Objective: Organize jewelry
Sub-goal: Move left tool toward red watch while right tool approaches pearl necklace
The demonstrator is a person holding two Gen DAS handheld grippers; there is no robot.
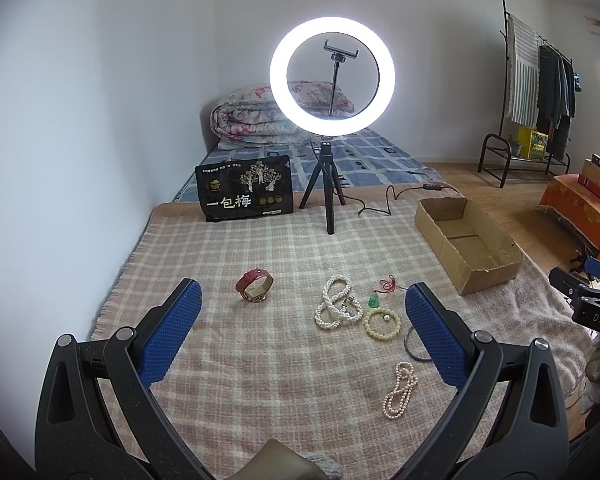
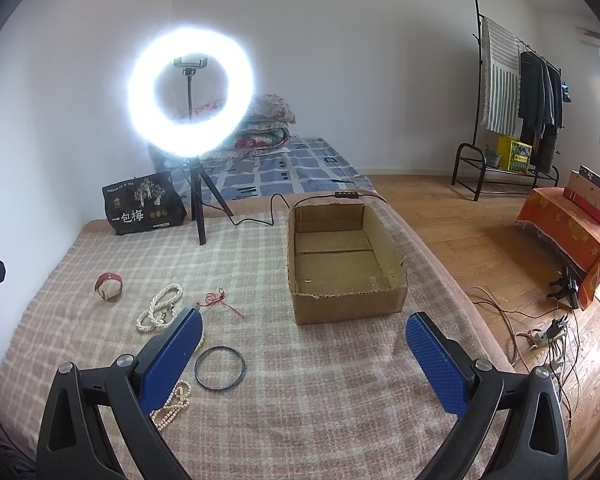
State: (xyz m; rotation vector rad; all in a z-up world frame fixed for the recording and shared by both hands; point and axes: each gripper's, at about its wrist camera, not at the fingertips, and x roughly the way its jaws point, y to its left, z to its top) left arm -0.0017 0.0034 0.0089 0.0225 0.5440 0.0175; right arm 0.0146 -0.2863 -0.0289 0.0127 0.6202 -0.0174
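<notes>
Jewelry lies spread on a plaid blanket (image 1: 260, 248). A red-strap watch (image 1: 254, 284) stands at the left. A thick pearl necklace (image 1: 337, 307) lies beside a green pendant on red cord (image 1: 382, 292), a cream bead bracelet (image 1: 382, 323), a dark bangle (image 2: 219, 367) and a thin pearl strand (image 1: 400, 390). An empty cardboard box (image 2: 344, 256) sits to the right. My left gripper (image 1: 302, 328) hangs open above the blanket, short of the pearls. Near the box's front my right gripper (image 2: 302, 354) hovers open, with the bangle just inside its left finger (image 2: 172, 360).
A lit ring light on a black tripod (image 1: 331, 76) stands at the blanket's far edge, its cable (image 2: 260, 220) trailing toward the box. A black printed bag (image 1: 244, 188) leans beside it. Folded bedding, a clothes rack (image 2: 512, 92) and floor cables (image 2: 540, 332) lie beyond.
</notes>
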